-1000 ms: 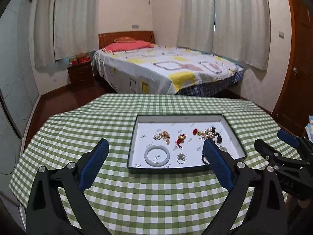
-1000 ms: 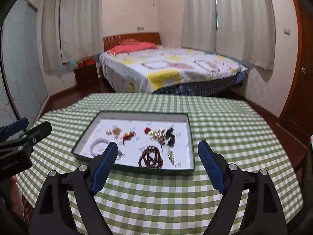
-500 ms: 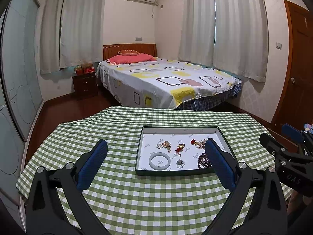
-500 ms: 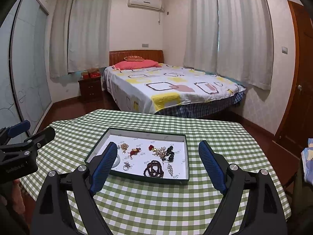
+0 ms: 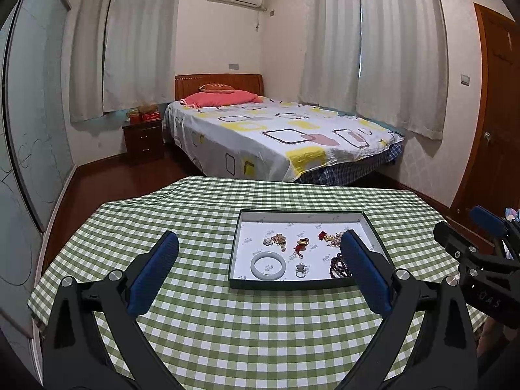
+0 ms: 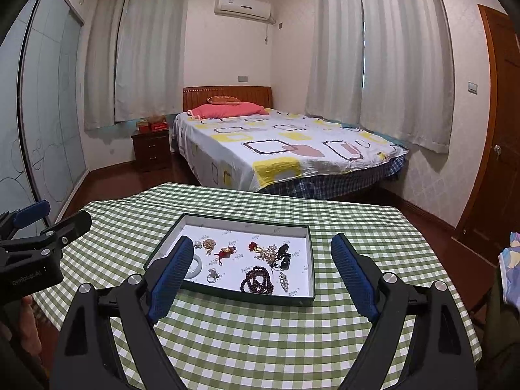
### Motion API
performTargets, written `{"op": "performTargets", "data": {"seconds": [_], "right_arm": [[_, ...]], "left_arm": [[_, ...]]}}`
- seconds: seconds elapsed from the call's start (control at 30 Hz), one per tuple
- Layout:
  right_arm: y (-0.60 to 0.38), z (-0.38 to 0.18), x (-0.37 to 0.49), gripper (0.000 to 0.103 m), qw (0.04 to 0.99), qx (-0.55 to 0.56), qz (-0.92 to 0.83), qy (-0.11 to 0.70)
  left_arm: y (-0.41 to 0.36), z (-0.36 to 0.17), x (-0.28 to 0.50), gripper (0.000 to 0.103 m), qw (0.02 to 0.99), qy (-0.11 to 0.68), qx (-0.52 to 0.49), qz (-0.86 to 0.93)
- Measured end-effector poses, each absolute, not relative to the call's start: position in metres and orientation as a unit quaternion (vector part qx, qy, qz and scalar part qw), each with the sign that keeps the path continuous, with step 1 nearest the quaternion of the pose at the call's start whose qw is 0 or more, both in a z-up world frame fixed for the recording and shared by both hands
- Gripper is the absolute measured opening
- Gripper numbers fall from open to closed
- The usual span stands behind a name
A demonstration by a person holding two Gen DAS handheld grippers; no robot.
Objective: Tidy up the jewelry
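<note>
A shallow dark-rimmed box (image 5: 239,253) (image 6: 310,260) with a white floor lies on the green checked tablecloth. In it are a pale jade bangle (image 5: 268,265) (image 6: 196,265), a small silver ring (image 5: 301,269) (image 6: 212,275), a dark red bead bracelet (image 6: 258,280) (image 5: 338,263), a red and gold charm (image 5: 300,247) (image 6: 226,253), and gold and pearl pieces (image 6: 269,253). My left gripper (image 5: 260,273) hangs open above the cloth, short of the box. My right gripper (image 6: 263,271) is open too, nothing between its fingers.
The table (image 5: 208,325) drops off at its far edge toward a bed (image 5: 276,136) and dark floor. A nightstand (image 5: 144,141) stands by the bed. A wooden door (image 6: 503,130) is at the right, sliding wardrobe panels at the left.
Both grippers have pulled back and risen, so the box looks smaller and more of the room shows. Both stay open and empty.
</note>
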State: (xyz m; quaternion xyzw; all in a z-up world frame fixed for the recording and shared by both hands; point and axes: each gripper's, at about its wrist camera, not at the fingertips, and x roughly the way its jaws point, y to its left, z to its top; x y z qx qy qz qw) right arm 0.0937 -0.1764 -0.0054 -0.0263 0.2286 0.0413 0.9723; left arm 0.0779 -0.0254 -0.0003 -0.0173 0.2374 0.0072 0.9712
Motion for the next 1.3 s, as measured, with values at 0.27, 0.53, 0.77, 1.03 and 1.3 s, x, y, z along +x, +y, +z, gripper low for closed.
{"op": "performTargets", "data": {"seconds": [0.27,0.53,0.77,1.03,1.3], "right_arm": [[-0.1761,-0.0059,0.0943,0.084,0.973,-0.026,0.040,0.227],[-0.1757,-0.0065,0.0952,0.084,0.972,-0.026,0.039,0.228],[-0.1761,-0.0063,0.0950,0.084,0.973,-0.025,0.039,0.228],[-0.1753,-0.0069,0.0949,0.084,0.972,-0.025,0.039,0.228],[-0.1748,-0.0072,0.0951,0.084,0.973,-0.026,0.039,0.228]], "left_arm": [[-0.0249,-0.0008,0.0769,0.097,0.971,0.237,-0.016,0.008],[-0.0240,-0.0012,0.0765,0.097,0.971,0.237,-0.016,0.008],[-0.0219,-0.0008,0.0760,0.097,0.972,0.235,-0.017,0.009],[-0.0221,0.0007,0.0756,0.097,0.973,0.231,-0.012,0.011],[-0.0239,-0.0006,0.0764,0.097,0.973,0.231,-0.007,0.006]]}}
